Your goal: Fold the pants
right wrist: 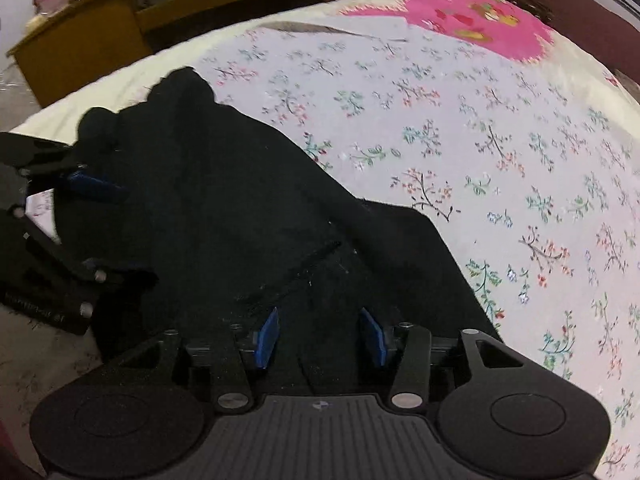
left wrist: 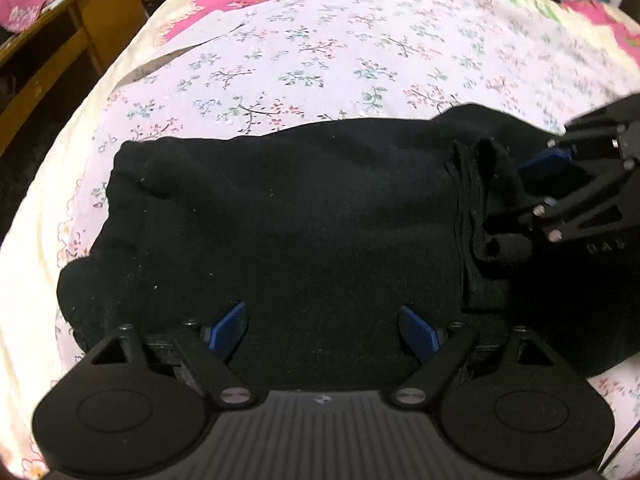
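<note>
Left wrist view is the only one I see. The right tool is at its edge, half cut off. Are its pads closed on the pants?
Observer: No. In the right wrist view the right tool has its pads apart above the pants, with nothing pinched between them.
Operator: And the cloth on the far side of that tool, which it hides from me?
Observer: There the pants end in a flat corner that lies on the floral sheet.
</note>
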A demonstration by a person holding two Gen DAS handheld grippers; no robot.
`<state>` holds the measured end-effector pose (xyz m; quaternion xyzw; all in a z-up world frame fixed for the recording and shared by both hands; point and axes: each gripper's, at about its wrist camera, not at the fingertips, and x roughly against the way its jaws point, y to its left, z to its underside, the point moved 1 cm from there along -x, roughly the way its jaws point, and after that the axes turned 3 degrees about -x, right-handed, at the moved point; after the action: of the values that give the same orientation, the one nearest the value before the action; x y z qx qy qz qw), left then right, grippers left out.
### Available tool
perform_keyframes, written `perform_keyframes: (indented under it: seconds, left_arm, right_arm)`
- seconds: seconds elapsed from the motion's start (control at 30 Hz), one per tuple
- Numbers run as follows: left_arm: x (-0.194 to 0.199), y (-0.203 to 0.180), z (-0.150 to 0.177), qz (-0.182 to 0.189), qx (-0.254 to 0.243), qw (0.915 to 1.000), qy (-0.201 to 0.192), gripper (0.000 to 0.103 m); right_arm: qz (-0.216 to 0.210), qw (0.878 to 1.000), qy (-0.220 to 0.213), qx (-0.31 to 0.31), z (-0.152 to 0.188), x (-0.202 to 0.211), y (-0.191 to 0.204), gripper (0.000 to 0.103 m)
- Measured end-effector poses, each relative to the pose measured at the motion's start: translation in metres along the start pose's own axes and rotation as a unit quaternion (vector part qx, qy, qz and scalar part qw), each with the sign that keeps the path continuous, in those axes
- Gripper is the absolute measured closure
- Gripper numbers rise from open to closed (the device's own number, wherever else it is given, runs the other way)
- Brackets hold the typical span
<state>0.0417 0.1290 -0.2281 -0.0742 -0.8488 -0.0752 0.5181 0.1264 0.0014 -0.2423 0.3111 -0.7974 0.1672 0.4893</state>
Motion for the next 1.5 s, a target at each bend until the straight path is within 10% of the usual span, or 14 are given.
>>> perform_keyframes:
  seconds: [0.27, 0.4, 0.83, 1.5]
  left_arm:
    - [0.026, 0.013, -0.004, -0.001, 0.022, 0.9995, -0.024, 0.01]
    - [0.044, 0.034, -0.001, -0.018, 0.031, 0.9986, -0.04, 0.01]
    - [0.044, 0.13, 0.003, -0.03, 0.1, 0.9928, -0.058, 0.01]
    - [-0.047, 0.152, -0.02, 0.103, 0.143, 0.9826, 0.061, 0.017]
  right_arm:
    - [0.002, 0.999, -0.029, -0.031, -0.021, 0.041, 0.005, 0.064]
    - [-0.016, 0.996, -0.051, -0.069, -0.02, 0.053, 0.012, 0.032]
    - [0.016, 0.993, 0.04, -0.107, 0.003, -0.008, 0.039, 0.026]
    - [0.011, 0.99, 0.045, -0.134, -0.002, -0.012, 0.035, 0.017]
